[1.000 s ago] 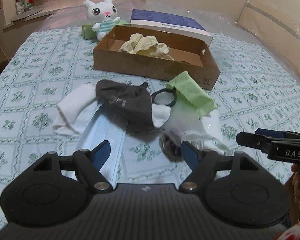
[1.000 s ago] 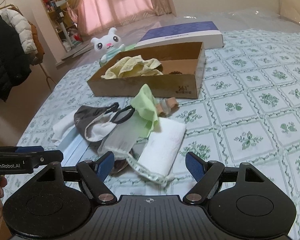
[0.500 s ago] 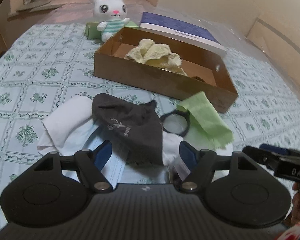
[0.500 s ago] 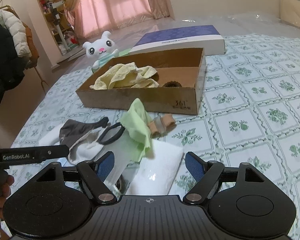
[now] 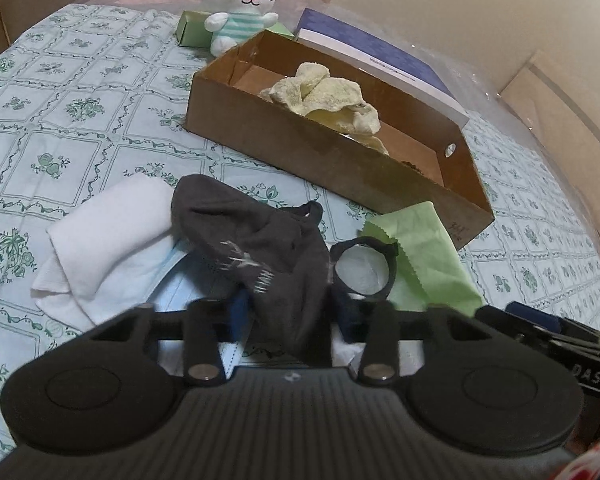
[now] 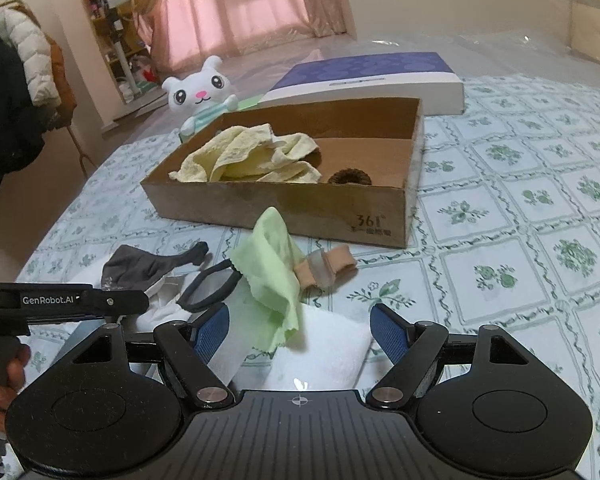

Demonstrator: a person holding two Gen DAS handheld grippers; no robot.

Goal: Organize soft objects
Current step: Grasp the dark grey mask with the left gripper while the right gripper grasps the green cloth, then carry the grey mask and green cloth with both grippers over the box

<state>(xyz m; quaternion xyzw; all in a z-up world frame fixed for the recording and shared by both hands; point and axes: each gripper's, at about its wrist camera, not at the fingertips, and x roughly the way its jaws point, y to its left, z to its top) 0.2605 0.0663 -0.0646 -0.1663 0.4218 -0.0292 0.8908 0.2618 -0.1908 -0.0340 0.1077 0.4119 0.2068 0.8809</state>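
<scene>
A pile of soft things lies on the patterned bedspread in front of an open cardboard box [image 5: 340, 168] [image 6: 280, 204] that holds a yellow cloth [image 5: 324, 92] [image 6: 252, 156]. My left gripper [image 5: 292, 312] is closing, and its pads pinch the near fold of a dark grey cloth [image 5: 260, 240] [image 6: 140, 268]. Beside that cloth lie a black hair band [image 5: 392, 268], a green cloth [image 5: 424, 256] [image 6: 272, 268], a white towel [image 5: 108, 232] and a blue face mask [image 5: 172, 292]. My right gripper [image 6: 300, 332] stands wide, just starting to close, with a second white towel [image 6: 324, 344] and the green cloth's edge between its fingers.
A plush rabbit [image 5: 240, 0] [image 6: 200, 92] and a blue-and-white flat box [image 5: 380, 60] [image 6: 364, 76] stand behind the cardboard box. A brown scrunchie [image 6: 350, 178] lies inside it. A beige item [image 6: 324, 268] rests next to the green cloth. Coats hang at the far left.
My left gripper moved forward and down onto the pile and its jaws closed from wide to pinching the dark grey cloth. My right gripper moved forward over the white towel.
</scene>
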